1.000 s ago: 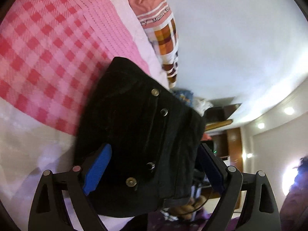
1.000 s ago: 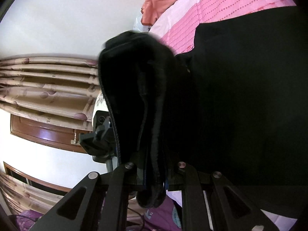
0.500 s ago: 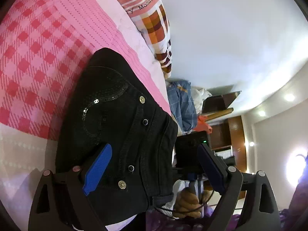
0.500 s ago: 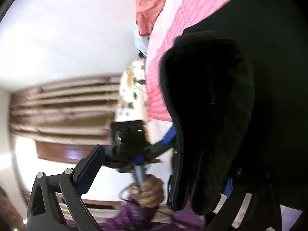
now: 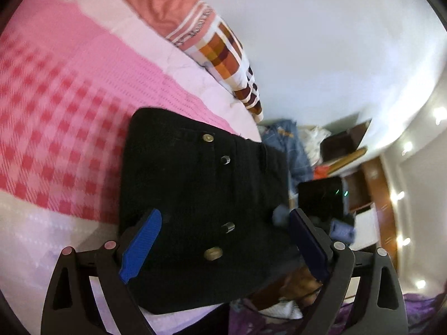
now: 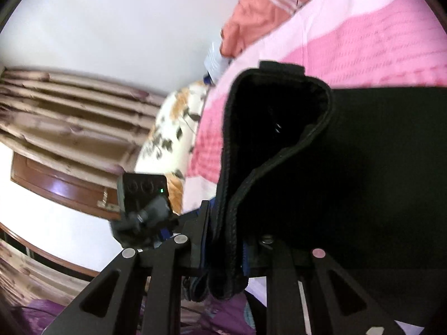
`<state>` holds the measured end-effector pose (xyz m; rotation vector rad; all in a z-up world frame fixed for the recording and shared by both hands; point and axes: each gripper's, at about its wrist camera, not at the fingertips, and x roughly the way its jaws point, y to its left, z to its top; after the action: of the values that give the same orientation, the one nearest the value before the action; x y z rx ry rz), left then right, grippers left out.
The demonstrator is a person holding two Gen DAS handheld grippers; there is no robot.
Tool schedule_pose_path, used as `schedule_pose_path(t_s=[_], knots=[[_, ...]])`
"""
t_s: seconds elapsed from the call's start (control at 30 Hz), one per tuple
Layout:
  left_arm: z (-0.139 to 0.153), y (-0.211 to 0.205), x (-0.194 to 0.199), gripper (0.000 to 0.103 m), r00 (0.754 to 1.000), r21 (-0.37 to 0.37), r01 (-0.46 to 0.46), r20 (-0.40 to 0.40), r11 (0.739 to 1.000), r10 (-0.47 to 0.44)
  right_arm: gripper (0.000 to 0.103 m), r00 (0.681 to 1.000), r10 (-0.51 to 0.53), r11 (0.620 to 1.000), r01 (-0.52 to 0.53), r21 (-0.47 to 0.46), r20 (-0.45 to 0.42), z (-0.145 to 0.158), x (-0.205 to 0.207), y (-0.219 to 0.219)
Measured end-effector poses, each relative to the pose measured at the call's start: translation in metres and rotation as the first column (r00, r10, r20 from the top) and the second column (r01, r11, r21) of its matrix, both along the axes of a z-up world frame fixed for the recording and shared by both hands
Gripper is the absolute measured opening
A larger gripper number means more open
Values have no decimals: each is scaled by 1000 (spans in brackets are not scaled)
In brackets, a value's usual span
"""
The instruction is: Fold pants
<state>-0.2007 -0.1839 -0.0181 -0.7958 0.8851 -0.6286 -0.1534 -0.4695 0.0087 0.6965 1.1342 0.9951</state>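
Note:
Black pants [image 5: 195,195] with metal buttons lie folded on the pink checked bedspread [image 5: 56,111]. My left gripper [image 5: 223,248] is open, its blue pads [image 5: 141,248] spread to either side of the pants' near edge, not clamping it. In the right wrist view my right gripper [image 6: 226,248] is shut on a thick folded edge of the black pants [image 6: 279,150], which rises between the fingers and spreads to the right over the bed.
A striped and checked pillow [image 5: 212,42] lies at the head of the bed against the white wall. Clothes and wooden shelves [image 5: 349,150] stand beyond the bed. The other gripper's camera [image 6: 145,192] and curtains [image 6: 69,111] show on the right gripper's left.
My right gripper was open half a second ago and is now shut on the folded edge. The left gripper stays open, and the pants look closer and broader between its pads.

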Motion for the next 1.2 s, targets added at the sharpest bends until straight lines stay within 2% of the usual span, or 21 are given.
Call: schedule_pose_path(t_s=[0.1,0.2,0.37,0.63,0.7,0.87,1.1,1.2], knots=[[6,-26,9,93,998,38,61,18,997,-61,17,998,-70,997,70,-17,9,1,4,-37],[1,-48,17,93,994,86,107,8,991,-108,17,988,-153,988,152,-31,-37,-17,8,-80],[-19,-82,31,93,985,110,170,-45,979,-166,17,957,-261,965,258,-44,-125,-49,12,-137],[-23,-100,34,93,981,159,192,-62,968,-184,16,951,-292,956,292,-21,-102,-44,0,-150],[-21,-102,34,93,982,177,187,-51,966,-180,16,943,-307,951,308,-7,-127,-57,5,-171],[-23,-111,39,93,986,250,164,-42,954,-159,16,933,-300,951,308,11,-198,-79,5,-181],[-16,-123,38,93,988,328,150,-4,933,-157,17,940,-272,954,291,67,-204,-74,0,-182],[-15,-131,39,93,984,360,163,4,918,-177,16,942,-260,961,274,40,-212,-83,2,-182]])
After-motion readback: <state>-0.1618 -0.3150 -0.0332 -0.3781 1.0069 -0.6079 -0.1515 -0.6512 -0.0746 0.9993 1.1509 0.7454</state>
